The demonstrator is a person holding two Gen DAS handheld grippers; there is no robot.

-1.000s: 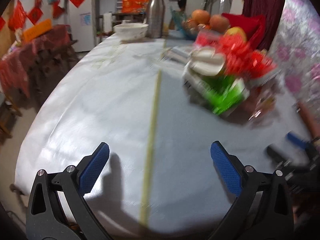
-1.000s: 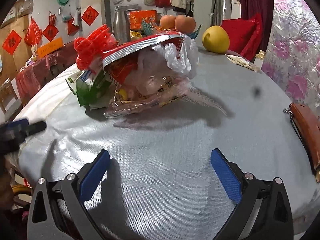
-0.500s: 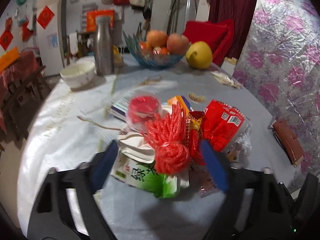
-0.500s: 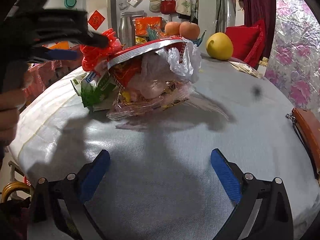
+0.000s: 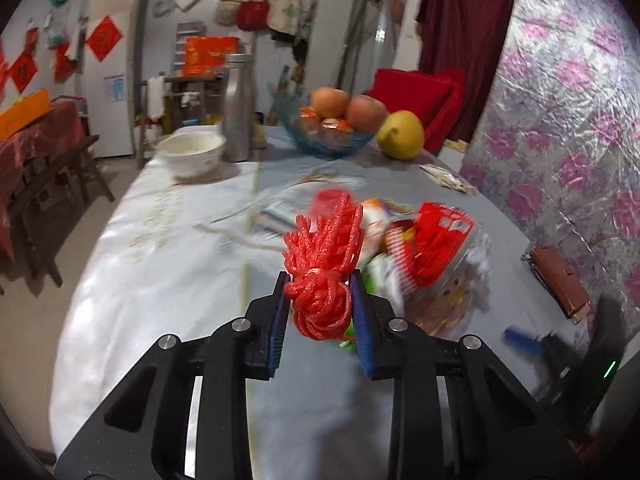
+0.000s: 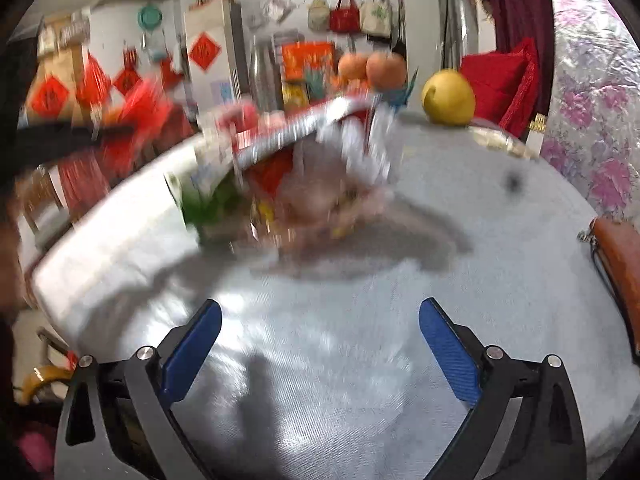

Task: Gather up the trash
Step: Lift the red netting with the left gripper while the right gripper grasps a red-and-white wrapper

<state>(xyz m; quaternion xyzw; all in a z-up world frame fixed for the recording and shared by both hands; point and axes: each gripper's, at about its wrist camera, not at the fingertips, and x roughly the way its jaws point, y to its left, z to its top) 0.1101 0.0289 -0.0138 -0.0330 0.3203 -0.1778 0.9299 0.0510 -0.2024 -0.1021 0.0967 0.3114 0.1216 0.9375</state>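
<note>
— What has the left hand-held gripper [image 5: 320, 312] got?
— Its jaws are closing on a knotted bundle of red plastic netting [image 5: 322, 276], with the blue pads against both sides of the knot.
— And the rest of the rubbish?
— The trash pile [image 5: 424, 256] (red wrapper, green carton, clear film) lies on the desk [image 5: 160, 264], just behind the bundle.
— The right hand-held gripper [image 6: 320, 344]?
— Spread wide, nothing between its pads, over bare cloth in front of the blurred pile.
</note>
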